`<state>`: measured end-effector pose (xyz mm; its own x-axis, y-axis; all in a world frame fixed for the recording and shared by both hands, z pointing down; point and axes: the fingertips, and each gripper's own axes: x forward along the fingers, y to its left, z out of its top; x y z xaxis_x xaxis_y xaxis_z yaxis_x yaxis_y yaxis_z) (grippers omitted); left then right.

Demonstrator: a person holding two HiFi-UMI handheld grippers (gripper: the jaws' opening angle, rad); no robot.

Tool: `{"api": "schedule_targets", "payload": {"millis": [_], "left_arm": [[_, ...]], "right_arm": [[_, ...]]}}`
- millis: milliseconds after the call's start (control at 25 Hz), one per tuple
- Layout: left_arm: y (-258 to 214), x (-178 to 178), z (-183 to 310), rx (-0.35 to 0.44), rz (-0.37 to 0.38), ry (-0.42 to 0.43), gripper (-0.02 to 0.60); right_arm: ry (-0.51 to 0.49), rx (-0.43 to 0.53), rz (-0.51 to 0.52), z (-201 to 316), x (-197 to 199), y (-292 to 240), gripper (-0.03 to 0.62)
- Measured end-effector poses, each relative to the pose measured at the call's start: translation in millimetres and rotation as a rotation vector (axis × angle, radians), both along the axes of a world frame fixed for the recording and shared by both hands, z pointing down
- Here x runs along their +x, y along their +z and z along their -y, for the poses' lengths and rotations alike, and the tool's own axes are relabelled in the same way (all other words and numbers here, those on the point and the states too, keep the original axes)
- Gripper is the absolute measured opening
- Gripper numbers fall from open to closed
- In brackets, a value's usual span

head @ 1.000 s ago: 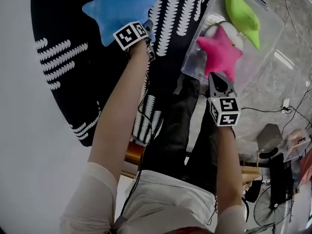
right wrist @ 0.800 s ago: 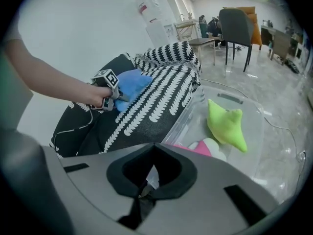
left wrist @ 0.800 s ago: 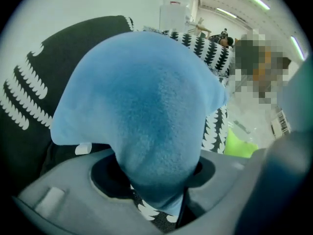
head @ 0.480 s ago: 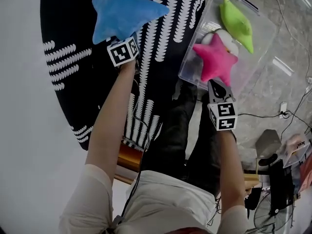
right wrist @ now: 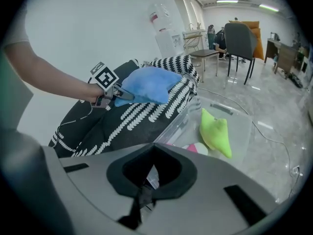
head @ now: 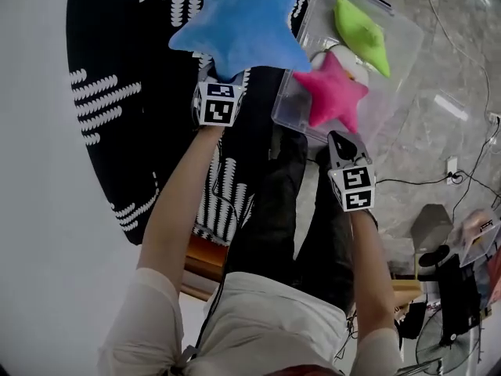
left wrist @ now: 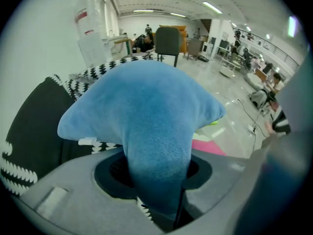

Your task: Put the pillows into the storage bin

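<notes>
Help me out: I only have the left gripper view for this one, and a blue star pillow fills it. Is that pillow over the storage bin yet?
Observer: Not quite. In the head view the blue star pillow hangs mostly over the black patterned cushion, left of the storage bin. The left gripper has just closed its jaws on it.
Operator: Anything in the bin already?
Observer: A green pillow lies inside it.
Operator: And the other hand?
Observer: The right gripper points at a pink star pillow at the bin's near edge. I cannot tell whether it grips it.
</notes>
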<state>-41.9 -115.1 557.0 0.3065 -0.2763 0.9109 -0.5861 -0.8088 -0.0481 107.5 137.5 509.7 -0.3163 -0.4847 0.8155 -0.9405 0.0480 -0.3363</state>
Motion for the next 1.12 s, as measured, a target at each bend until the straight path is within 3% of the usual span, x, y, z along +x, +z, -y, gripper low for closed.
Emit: {"api": "schedule_targets", "payload": {"millis": [440, 520, 600, 800, 1120], "left_arm": [[38.7, 72.1, -168.8, -0.156, 0.082, 0.336, 0.214], [47.1, 87.9, -197.4, -0.212, 0.107, 0.368, 0.253], [60.3, 103.5, -223.6, -0.282, 0.137, 0.398, 0.354], [79.7, 122.3, -243.2, -0.309, 0.209, 0.411, 0.449], [47.1, 124.3, -240.5, -0.276, 0.208, 0.368, 0.457]], "right_arm": [[0.119, -0.022, -0.022, -97.4, 32.3, 12.1, 0.003], [0.142, -0.03, -0.013, -110.3, 39.5, 14.4, 0.003], [0.16, -0.034, -0.007, -120.3, 46.2, 18.6, 0.003], [0.194, -0.029, 0.012, -137.1, 57.5, 21.2, 0.003], [0.162, 0.005, 0.002, -147.3, 89.6, 1.1, 0.003]]}}
